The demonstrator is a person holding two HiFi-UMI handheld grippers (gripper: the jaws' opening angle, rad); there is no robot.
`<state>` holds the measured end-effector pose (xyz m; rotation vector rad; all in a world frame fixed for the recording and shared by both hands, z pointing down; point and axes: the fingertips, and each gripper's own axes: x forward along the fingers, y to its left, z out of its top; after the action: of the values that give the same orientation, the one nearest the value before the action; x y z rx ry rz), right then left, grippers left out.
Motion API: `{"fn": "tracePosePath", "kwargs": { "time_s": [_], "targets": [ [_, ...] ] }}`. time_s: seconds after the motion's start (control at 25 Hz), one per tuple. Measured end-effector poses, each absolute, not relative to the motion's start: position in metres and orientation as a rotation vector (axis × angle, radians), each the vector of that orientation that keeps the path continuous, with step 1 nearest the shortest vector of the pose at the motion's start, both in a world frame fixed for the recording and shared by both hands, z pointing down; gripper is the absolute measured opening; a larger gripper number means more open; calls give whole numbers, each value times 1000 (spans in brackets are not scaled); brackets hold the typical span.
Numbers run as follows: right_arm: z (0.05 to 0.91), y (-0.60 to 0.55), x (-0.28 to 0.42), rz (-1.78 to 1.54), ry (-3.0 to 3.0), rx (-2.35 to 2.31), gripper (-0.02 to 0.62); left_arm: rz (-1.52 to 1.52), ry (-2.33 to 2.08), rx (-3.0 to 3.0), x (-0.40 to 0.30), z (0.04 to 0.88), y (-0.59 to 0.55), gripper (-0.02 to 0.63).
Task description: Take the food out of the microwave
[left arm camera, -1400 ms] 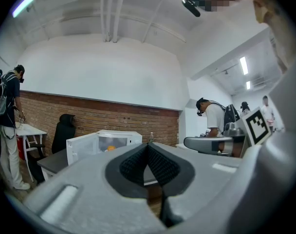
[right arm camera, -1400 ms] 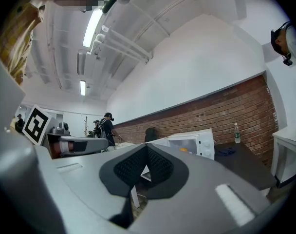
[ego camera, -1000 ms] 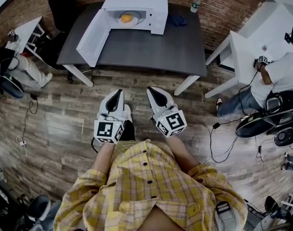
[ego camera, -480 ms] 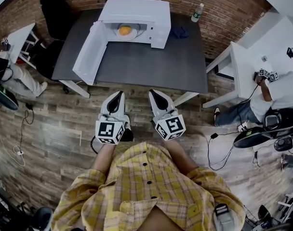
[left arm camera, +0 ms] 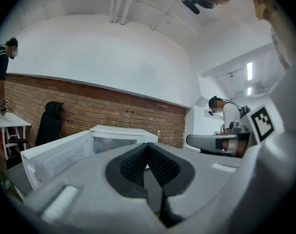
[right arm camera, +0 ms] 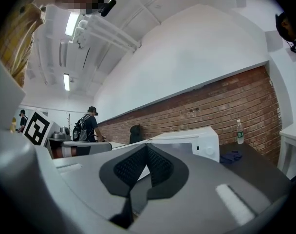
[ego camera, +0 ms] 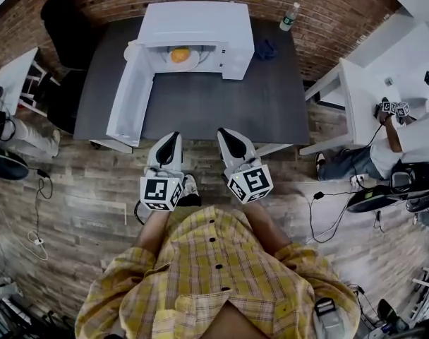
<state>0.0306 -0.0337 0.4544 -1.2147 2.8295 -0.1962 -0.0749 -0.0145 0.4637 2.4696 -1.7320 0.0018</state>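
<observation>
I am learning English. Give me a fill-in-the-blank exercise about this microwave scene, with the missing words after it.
1. The door of the microwave stands ____.
2. The orange food inside it lies on a ____.
3. In the head view, the water bottle stands on the table to the ____ of the microwave.
4. The left gripper and the right gripper hold ____.
Missing words: open; plate; right; nothing.

The microwave (ego camera: 195, 25) is white. The food (ego camera: 179, 54) inside is orange-yellow, on a white plate (ego camera: 192, 61). The table (ego camera: 228, 104) is dark grey. The wall (ego camera: 334, 6) is red-brown brick. The floor (ego camera: 73, 182) has brown and grey wood stripes. The shirt (ego camera: 214, 274) is yellow with checks. The left gripper (ego camera: 173, 135) and right gripper (ego camera: 224, 133) are light grey, with black-and-white squares.
</observation>
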Motion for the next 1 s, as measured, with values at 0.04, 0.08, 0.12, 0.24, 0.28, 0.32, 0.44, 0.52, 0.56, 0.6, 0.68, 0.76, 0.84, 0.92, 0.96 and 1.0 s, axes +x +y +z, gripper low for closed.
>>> {"fn": "tracePosePath", "kwargs": {
  "time_s": [0.04,0.08,0.12,0.24,0.28,0.32,0.44,0.52,0.56,0.6,0.68,0.76,0.84,0.92,0.96,1.0],
  "targets": [
    [454,-40,27,-200,2825,-1222,3,1,-1727,2469,-79,464,-20,-2],
    [454,-45,23,-204,2819,-1229,3,-1,-1721,2468,-83,465,-25,-2],
    [454,-51,20,-208,2814,-1237,3,-3,-1715,2469,-87,466,-30,-2],
    [451,-68,11,-209,2801,-1254,3,-5,-1697,2484,-97,466,-46,-2],
    [450,-74,8,-208,2795,-1260,3,-5,-1687,2491,-99,466,-52,-2],
    [449,-79,5,-208,2790,-1268,3,-6,-1676,2497,-102,466,-57,-2],
    [447,-93,-2,-214,2780,-1293,3,-12,-1650,2508,-109,465,-69,-2],
    [445,-100,-6,-210,2775,-1313,3,-22,-1633,2518,-113,464,-78,-2],
    [445,-104,-8,-206,2774,-1322,3,-27,-1624,2524,-115,463,-83,-2],
    [444,-107,-11,-202,2773,-1329,3,-31,-1614,2529,-116,463,-87,-2],
    [446,-111,-15,-201,2771,-1343,3,-39,-1595,2535,-119,465,-94,-2],
    [449,-117,-17,-206,2767,-1359,3,-45,-1579,2541,-120,466,-100,-2],
    [449,-122,-19,-210,2764,-1368,3,-51,-1564,2546,-121,466,-107,-2],
    [448,-124,-20,-207,2763,-1378,3,-46,-1547,2549,-121,467,-111,-2],
    [448,-125,-20,-205,2761,-1385,3,-40,-1538,2551,-120,468,-113,-2],
    [448,-127,-20,-206,2758,-1391,3,-36,-1530,2552,-118,469,-115,-2]
  ]
}}
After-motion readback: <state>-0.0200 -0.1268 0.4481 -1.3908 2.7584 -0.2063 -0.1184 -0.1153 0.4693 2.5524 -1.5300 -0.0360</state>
